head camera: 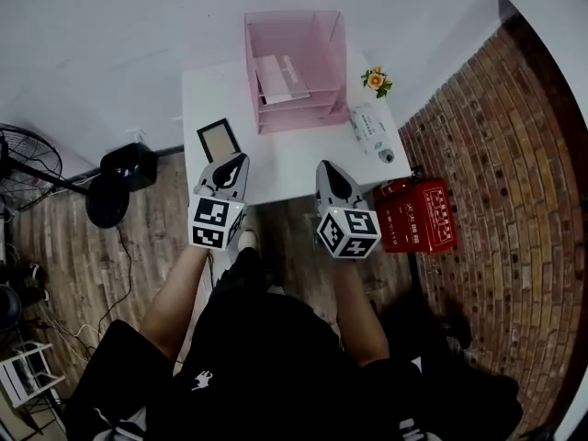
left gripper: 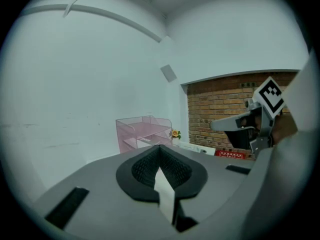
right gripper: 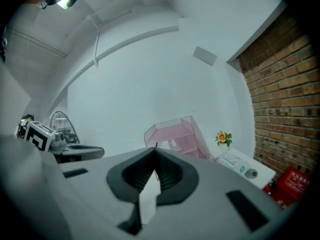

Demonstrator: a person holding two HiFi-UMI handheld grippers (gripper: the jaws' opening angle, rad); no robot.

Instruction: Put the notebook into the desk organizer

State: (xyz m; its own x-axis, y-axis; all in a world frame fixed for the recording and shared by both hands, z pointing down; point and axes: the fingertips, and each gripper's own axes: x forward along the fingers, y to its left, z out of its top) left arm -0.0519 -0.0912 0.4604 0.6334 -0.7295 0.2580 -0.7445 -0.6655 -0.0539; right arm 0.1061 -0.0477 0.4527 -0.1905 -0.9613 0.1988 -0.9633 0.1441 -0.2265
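Head view: notebook lies flat in organizer; left tongs, right tongs closed, empty.

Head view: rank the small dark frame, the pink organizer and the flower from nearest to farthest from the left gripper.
From the left gripper:
1. Small dark frame, near left of the table, just ahead of the jaws.
2. Pink organizer, back middle of the table.
3. Flower, far right corner.

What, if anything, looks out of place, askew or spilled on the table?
Nothing stands out. The organizer stands upright on the table, a notebook lies flat in one tray, and nothing is spilled.
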